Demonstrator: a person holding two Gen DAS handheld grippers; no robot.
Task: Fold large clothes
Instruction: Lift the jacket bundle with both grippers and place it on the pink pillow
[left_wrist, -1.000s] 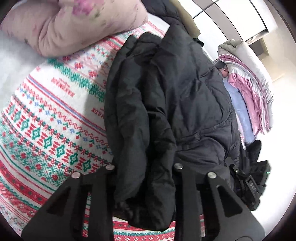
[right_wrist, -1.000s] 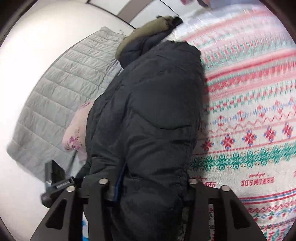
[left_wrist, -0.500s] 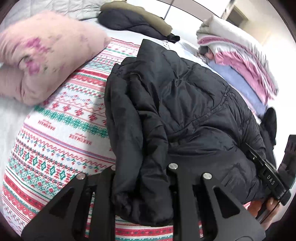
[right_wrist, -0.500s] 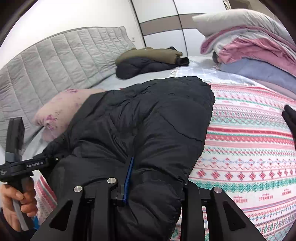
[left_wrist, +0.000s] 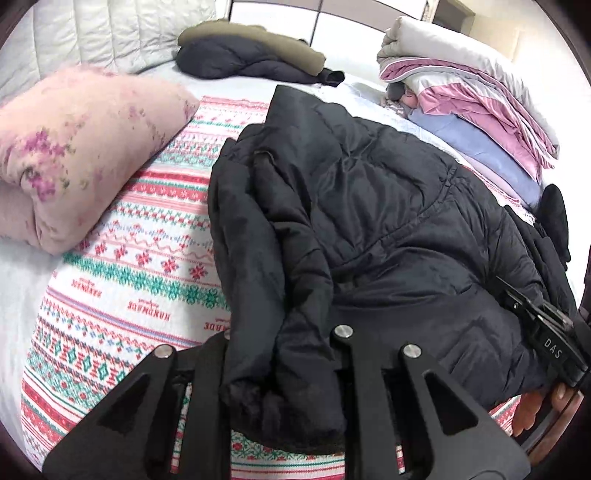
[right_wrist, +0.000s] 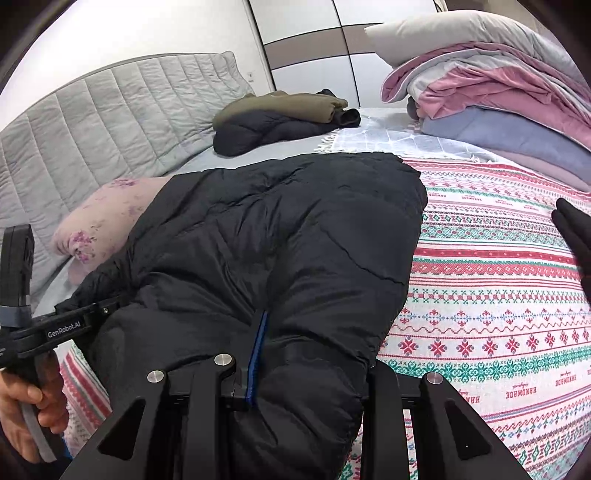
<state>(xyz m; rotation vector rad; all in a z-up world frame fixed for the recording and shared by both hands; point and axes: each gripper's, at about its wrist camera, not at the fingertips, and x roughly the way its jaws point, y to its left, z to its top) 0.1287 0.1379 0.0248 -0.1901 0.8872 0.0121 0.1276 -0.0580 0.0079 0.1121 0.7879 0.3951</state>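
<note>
Gripping one bunched edge of a black quilted puffer jacket (left_wrist: 362, 206), the left gripper (left_wrist: 280, 369) has its two black fingers clamped on a thick fold of the padded fabric, which droops past them toward the camera. In the other wrist view, the right gripper (right_wrist: 299, 384) is clenched on the jacket's opposite edge, a narrow blue strip (right_wrist: 256, 354) of trim showing just beside its left finger. The jacket lies in a heap across a white knitted blanket with red and green snowflake bands (left_wrist: 122, 295), stretched between the two grippers. A person's hand (right_wrist: 22, 406) wraps around the left gripper's handle at the lower left of the right wrist view, and fingertips of the other hand (left_wrist: 532, 410) show under the right gripper's handle at the lower right of the left wrist view. Beside the jacket rests a pink pillow with purple floral print (left_wrist: 74, 147), touching the blanket's edge. Farther back, a folded dark navy and olive coat (right_wrist: 280, 118) sits on the pale sheet near a grey quilted headboard (right_wrist: 110, 122). On the opposite side rises a stack of folded pink, grey and lavender bedding (right_wrist: 498, 96), with white and brown wardrobe panels (right_wrist: 306, 44) behind.
</note>
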